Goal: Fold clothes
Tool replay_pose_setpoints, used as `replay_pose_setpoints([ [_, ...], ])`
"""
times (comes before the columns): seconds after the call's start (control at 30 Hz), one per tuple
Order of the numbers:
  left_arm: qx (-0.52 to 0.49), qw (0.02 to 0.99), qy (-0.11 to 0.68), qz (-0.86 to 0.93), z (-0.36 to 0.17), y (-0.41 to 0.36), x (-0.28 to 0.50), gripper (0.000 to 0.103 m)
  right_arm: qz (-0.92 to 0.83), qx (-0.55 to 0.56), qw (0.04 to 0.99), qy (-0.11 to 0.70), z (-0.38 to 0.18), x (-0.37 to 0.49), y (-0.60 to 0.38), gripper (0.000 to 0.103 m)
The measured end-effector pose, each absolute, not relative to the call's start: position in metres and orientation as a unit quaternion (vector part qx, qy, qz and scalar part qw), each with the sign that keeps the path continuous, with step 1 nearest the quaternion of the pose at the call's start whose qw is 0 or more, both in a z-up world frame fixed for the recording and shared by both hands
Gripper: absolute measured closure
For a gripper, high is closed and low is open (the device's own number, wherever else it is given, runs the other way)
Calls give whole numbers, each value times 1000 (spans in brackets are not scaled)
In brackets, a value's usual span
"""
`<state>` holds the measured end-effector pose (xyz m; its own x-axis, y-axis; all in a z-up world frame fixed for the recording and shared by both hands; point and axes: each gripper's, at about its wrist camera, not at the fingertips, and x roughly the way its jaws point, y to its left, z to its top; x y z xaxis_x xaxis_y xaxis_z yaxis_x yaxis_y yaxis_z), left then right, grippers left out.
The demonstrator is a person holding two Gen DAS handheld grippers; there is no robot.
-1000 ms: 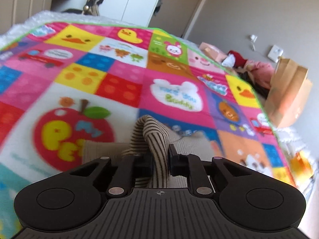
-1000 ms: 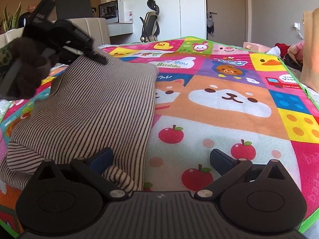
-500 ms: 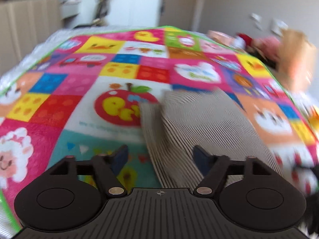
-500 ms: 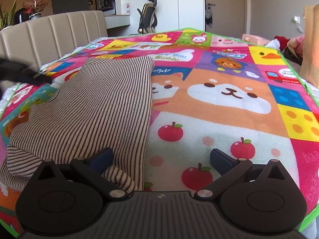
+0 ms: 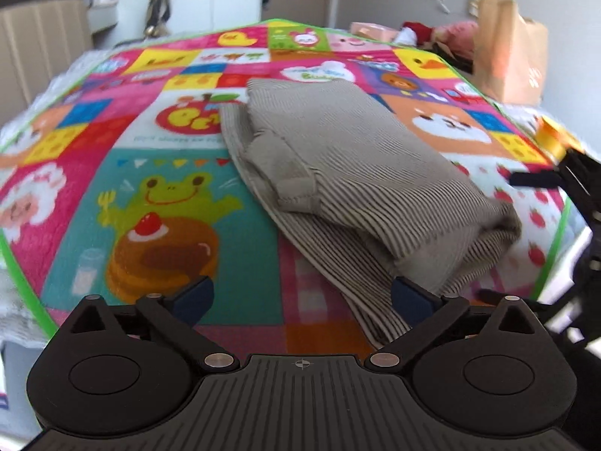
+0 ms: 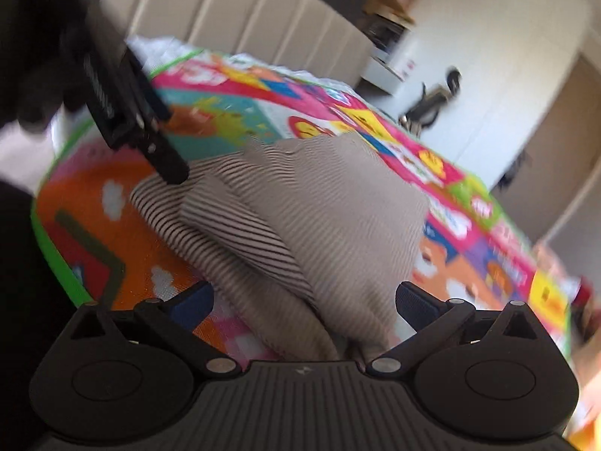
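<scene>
From the left wrist view we see our left gripper (image 5: pixel 302 297) with its fingers (image 5: pixel 193 297) spread wide and nothing between them; the folded striped garment (image 5: pixel 360 173) lies ahead and toward the right finger on the colourful play mat (image 5: pixel 161 195), a brown paper bag (image 5: pixel 507 64) standing far beyond. From the right wrist view, blurred, our right gripper (image 6: pixel 304 298) also has its fingers spread apart, the garment lying just ahead between them.
</scene>
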<state>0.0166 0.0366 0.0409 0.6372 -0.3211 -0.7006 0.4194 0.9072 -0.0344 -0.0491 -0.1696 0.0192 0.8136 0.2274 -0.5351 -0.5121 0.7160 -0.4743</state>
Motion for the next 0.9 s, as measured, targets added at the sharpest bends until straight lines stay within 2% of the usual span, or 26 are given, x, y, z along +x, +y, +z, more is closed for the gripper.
replay_pose_setpoints([
  [0.1, 92, 901, 362, -222, 49, 34, 6, 0, 199, -337, 892, 224, 10, -41, -150, 0],
  [0.33, 152, 889, 350, -253, 44, 29, -8, 0, 176, -90, 927, 320, 44, 2, -194, 0],
  [0.47, 229, 886, 314, -252, 30, 4, -5, 0, 173, -64, 920, 345, 39, 4, -206, 0],
  [0.57, 291, 885, 274, -241, 21, -19, 4, 0, 176, -89, 921, 337, 38, -1, -204, 0],
  [0.67, 296, 892, 251, -232, 26, -31, 21, 0, 181, -167, 922, 299, 36, -19, -201, 0],
  [0.9, 103, 915, 306, -243, 59, -10, 63, 0, 152, -358, 899, 202, 2, -39, -178, 0],
])
